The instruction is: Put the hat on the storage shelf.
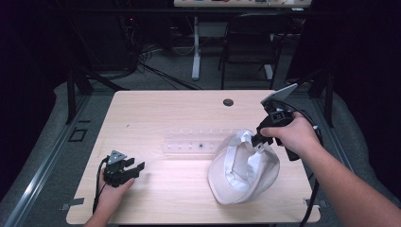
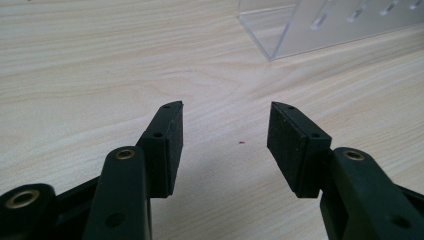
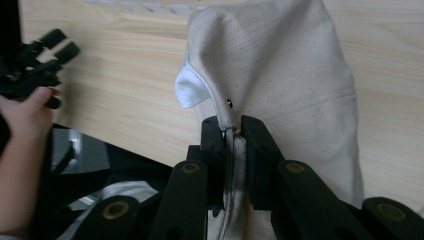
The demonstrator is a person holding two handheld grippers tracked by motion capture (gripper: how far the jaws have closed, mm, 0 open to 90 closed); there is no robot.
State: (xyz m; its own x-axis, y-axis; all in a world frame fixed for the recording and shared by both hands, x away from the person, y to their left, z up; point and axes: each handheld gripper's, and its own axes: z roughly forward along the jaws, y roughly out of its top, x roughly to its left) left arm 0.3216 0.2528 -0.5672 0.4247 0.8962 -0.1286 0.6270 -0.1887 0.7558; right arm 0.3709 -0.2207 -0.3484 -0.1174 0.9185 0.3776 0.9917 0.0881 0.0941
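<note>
A pale wooden table sits in a dark room, a clear acrylic rack at its centre. At lower left the left gripper rests wide open, holding nothing. At right, the right gripper pinches a cream cap by its edge, the brim resting on the table.

White cap in right claw

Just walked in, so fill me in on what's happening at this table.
A person works at a wooden table with a tool in each hand. The right tool is shut on a fold of a cream cap, lifting its edge. The left tool rests open on the table, holding nothing. A clear plastic rack lies behind the cap.
</note>
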